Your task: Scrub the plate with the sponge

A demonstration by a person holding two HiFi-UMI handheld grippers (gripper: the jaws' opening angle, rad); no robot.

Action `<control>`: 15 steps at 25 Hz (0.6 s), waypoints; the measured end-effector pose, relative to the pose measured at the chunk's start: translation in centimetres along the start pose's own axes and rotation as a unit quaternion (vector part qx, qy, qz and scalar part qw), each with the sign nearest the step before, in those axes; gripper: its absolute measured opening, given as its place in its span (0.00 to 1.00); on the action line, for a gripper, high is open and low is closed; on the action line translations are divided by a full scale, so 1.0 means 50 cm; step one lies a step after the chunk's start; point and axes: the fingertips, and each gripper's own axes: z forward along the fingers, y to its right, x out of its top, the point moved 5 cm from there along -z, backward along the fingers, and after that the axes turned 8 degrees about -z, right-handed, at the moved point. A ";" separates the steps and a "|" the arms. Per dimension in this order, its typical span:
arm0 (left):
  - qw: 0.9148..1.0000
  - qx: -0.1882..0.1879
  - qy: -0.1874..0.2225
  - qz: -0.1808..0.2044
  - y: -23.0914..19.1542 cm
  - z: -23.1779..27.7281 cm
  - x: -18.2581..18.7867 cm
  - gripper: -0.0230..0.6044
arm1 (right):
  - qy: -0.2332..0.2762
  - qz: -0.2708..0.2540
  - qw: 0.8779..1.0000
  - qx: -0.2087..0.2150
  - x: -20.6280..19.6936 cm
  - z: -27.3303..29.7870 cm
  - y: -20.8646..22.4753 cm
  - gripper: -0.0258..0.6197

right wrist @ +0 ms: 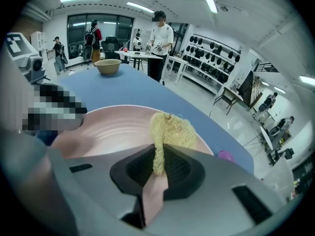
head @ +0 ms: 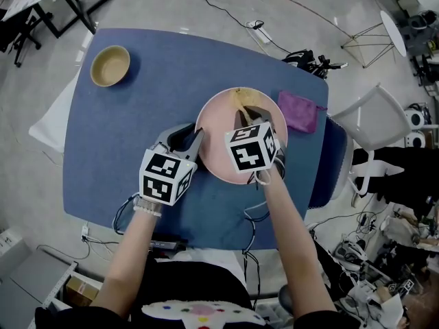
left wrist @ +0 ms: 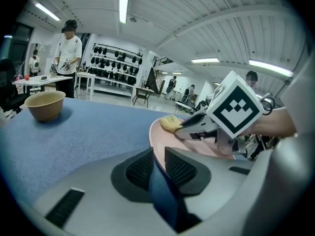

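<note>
Right gripper view: we see the right claw clamped on the yellow sponge, which lies against the inner surface of the pink plate near its far rim. In the left gripper view, the left claw grips the plate's near-left rim between narrowly set jaws. The plate rests on the blue worktop. A tan bowl stands at the far left corner, and a purple cloth lies just beside the plate's right edge.
</note>
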 end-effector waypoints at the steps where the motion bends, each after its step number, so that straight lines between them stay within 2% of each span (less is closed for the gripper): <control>1: 1.000 0.000 0.000 0.000 0.000 0.001 0.001 0.17 | 0.004 -0.002 1.000 0.006 0.004 0.000 -0.004 0.10; 15: 1.000 0.005 0.000 -0.003 0.001 0.002 -0.001 0.16 | 0.042 -0.088 0.991 0.088 0.034 -0.021 -0.107 0.10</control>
